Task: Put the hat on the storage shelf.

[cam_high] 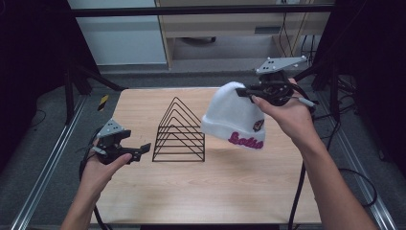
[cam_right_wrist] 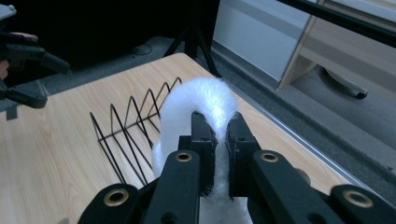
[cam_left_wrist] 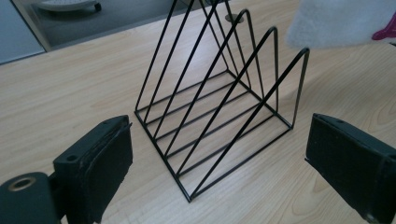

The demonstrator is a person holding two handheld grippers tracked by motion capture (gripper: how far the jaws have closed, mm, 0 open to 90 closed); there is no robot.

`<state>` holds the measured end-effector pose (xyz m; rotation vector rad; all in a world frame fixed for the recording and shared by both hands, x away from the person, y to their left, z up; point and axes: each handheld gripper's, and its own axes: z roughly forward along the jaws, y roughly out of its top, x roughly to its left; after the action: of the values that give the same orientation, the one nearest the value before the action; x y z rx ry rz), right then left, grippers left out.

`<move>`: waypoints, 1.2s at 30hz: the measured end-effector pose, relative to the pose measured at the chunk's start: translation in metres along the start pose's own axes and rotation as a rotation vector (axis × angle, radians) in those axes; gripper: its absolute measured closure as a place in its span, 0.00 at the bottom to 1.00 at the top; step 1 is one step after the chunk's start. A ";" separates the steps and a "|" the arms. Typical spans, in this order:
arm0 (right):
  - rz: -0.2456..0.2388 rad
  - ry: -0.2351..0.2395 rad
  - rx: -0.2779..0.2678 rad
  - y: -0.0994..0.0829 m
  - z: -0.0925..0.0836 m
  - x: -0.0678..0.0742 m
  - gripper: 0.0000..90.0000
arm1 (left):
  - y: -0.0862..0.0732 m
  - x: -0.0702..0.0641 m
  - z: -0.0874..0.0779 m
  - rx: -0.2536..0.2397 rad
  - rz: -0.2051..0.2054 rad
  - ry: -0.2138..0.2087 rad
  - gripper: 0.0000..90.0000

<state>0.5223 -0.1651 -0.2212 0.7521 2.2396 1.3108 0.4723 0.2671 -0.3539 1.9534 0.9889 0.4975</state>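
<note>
The white knit beanie (cam_high: 233, 117) hangs in the air below the right gripper (cam_high: 249, 92), whose jaws are clamped on its crown, so its long axis runs down to the cuff with pink lettering, just right of the black wire rack (cam_high: 179, 132). The rack's peaks lie below and to the left of that gripper. The left gripper (cam_high: 141, 149), jaws apart and holding nothing, faces the rack from its other side, above the wooden table (cam_high: 215, 191).

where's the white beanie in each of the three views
High view: white beanie right of centre, hanging above the table from the right tool, which pinches its crown.
Left gripper view: a white edge at the top right corner.
Right gripper view: centre, its fuzzy fabric clamped between the black jaws.
Shared landmark: the black wire rack, beside the beanie in all three views.
</note>
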 end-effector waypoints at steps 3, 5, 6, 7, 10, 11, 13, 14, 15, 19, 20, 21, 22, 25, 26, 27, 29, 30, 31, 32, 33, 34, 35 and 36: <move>-0.002 0.003 -0.012 0.007 0.003 0.002 0.94 | 0.005 -0.001 0.002 0.004 0.013 -0.001 0.08; -0.010 0.005 -0.021 0.015 0.005 0.003 0.94 | 0.008 -0.001 0.004 0.002 0.014 -0.016 0.08; -0.010 0.005 -0.025 0.017 0.006 0.004 0.94 | 0.009 -0.001 0.004 -0.001 0.013 -0.019 0.08; -0.012 0.007 -0.028 0.019 0.006 0.005 0.94 | 0.009 -0.001 0.005 -0.002 0.014 -0.022 0.08; -0.014 0.010 -0.035 0.023 0.007 0.007 0.94 | 0.011 0.000 0.006 -0.008 0.008 -0.033 0.09; -0.020 0.010 -0.042 0.028 0.008 0.009 0.94 | 0.013 0.001 0.006 -0.018 -0.003 -0.043 0.10; -0.020 0.010 -0.045 0.030 0.008 0.010 0.94 | 0.014 0.002 0.007 -0.019 -0.008 -0.045 0.10; -0.021 0.011 -0.053 0.034 0.009 0.011 0.94 | 0.016 0.002 0.007 -0.024 -0.009 -0.051 0.11; -0.021 0.011 -0.053 0.034 0.009 0.011 0.94 | 0.016 0.002 0.007 -0.024 -0.009 -0.051 0.12; -0.024 0.013 -0.062 0.042 0.012 0.013 0.94 | 0.023 0.001 0.008 -0.039 -0.010 -0.073 0.12; -0.024 0.013 -0.062 0.042 0.012 0.013 0.94 | 0.023 0.001 0.008 -0.039 -0.010 -0.073 0.13; -0.025 0.014 -0.064 0.044 0.013 0.013 0.94 | 0.024 0.000 0.009 -0.043 -0.006 -0.077 0.13; -0.024 0.016 -0.072 0.047 0.014 0.013 0.94 | 0.027 -0.001 0.009 -0.046 0.009 -0.080 0.13; -0.024 0.019 -0.079 0.051 0.014 0.014 0.94 | 0.031 -0.003 0.011 -0.053 0.015 -0.090 0.14; -0.021 0.025 -0.087 0.054 0.016 0.015 0.94 | 0.035 -0.005 0.014 -0.057 0.025 -0.097 0.15; -0.023 0.027 -0.088 0.056 0.017 0.016 0.94 | 0.037 -0.006 0.016 -0.060 0.029 -0.100 0.15; -0.024 0.029 -0.091 0.058 0.018 0.017 0.94 | 0.039 -0.006 0.017 -0.060 0.035 -0.104 0.16; -0.026 0.032 -0.092 0.060 0.019 0.018 0.94 | 0.040 -0.006 0.019 -0.059 0.040 -0.105 0.16; -0.028 0.033 -0.093 0.062 0.020 0.019 0.94 | 0.042 -0.006 0.021 -0.061 0.040 -0.105 0.17; -0.036 0.036 -0.095 0.066 0.023 0.022 0.94 | 0.044 -0.006 0.023 -0.064 0.034 -0.105 0.18; -0.036 0.036 -0.095 0.066 0.023 0.022 0.94 | 0.045 -0.006 0.024 -0.066 0.032 -0.108 0.18; -0.038 0.043 -0.101 0.071 0.025 0.024 0.94 | 0.047 -0.005 0.026 -0.065 0.030 -0.109 0.18; -0.038 0.043 -0.101 0.071 0.025 0.024 0.94 | 0.047 -0.005 0.026 -0.065 0.030 -0.109 0.19; -0.042 0.043 -0.102 0.073 0.025 0.025 0.94 | 0.049 -0.006 0.026 -0.073 0.023 -0.113 0.19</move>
<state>0.5357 -0.1032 -0.1709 0.6435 2.1905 1.4215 0.5083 0.2338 -0.3269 1.9078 0.8669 0.4257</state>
